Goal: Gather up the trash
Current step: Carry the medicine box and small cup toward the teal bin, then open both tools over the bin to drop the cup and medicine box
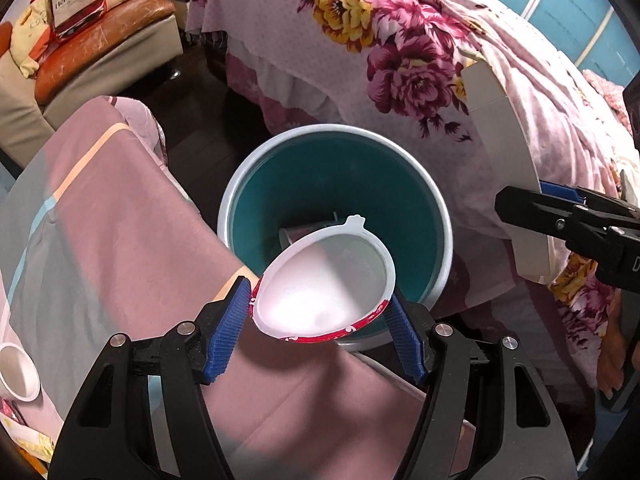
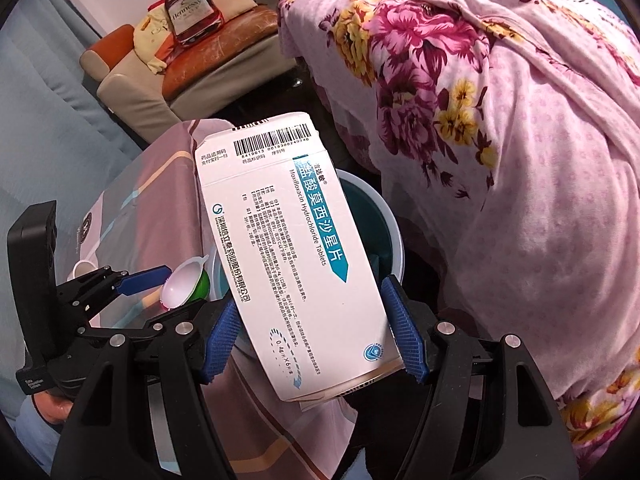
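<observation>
A round bin (image 1: pixel 240 184), teal inside with a white rim, stands on the dark floor between two beds. My left gripper (image 1: pixel 320 300) is shut on a white plastic cup (image 1: pixel 320 280) with a red edge, tilted just over the bin's near rim. A pale piece of trash (image 1: pixel 292 236) lies in the bin's bottom. My right gripper (image 2: pixel 308 300) is shut on a white medicine box (image 2: pixel 288 248) with blue print and a barcode, held above the bin (image 2: pixel 394 232). The box (image 1: pixel 500 128) and right gripper (image 1: pixel 540 208) show at the right of the left wrist view. The left gripper (image 2: pixel 160 280) with the cup (image 2: pixel 186 284) shows low left.
A floral pink quilt (image 1: pixel 400 48) covers the bed right of the bin. Striped pink bedding (image 1: pixel 120 220) lies left of it, with a white cup (image 1: pixel 16 372) on it. A sofa (image 1: pixel 100 40) with a bottle-shaped cushion (image 1: pixel 76 0) stands behind.
</observation>
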`<action>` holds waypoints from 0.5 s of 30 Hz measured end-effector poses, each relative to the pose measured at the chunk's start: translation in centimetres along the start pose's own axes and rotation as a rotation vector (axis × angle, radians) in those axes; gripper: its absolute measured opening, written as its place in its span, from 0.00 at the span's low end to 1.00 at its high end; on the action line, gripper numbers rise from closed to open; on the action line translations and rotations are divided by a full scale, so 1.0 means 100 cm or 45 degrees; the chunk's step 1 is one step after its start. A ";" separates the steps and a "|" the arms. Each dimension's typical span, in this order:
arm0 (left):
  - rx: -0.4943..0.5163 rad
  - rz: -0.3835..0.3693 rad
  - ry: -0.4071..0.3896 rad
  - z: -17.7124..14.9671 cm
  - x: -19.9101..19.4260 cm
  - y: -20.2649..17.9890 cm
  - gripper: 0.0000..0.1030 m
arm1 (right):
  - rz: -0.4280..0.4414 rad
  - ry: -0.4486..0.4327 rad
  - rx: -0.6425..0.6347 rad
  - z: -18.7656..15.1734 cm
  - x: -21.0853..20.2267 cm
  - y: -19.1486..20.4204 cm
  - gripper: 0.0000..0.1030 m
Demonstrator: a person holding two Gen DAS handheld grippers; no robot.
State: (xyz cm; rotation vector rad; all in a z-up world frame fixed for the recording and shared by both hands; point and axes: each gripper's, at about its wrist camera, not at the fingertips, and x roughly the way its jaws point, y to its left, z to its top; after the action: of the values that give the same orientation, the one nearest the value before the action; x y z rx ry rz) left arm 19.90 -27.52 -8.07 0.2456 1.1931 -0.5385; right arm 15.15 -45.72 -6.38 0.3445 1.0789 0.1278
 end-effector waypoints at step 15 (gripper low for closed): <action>-0.080 0.004 -0.057 -0.011 -0.017 0.016 0.87 | -0.017 0.031 -0.024 0.006 0.012 0.009 0.63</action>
State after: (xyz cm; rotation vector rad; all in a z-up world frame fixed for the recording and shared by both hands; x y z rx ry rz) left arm 19.35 -25.17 -7.05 0.1810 1.1642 -0.5005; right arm 16.31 -44.69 -6.78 0.3193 1.1036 0.1303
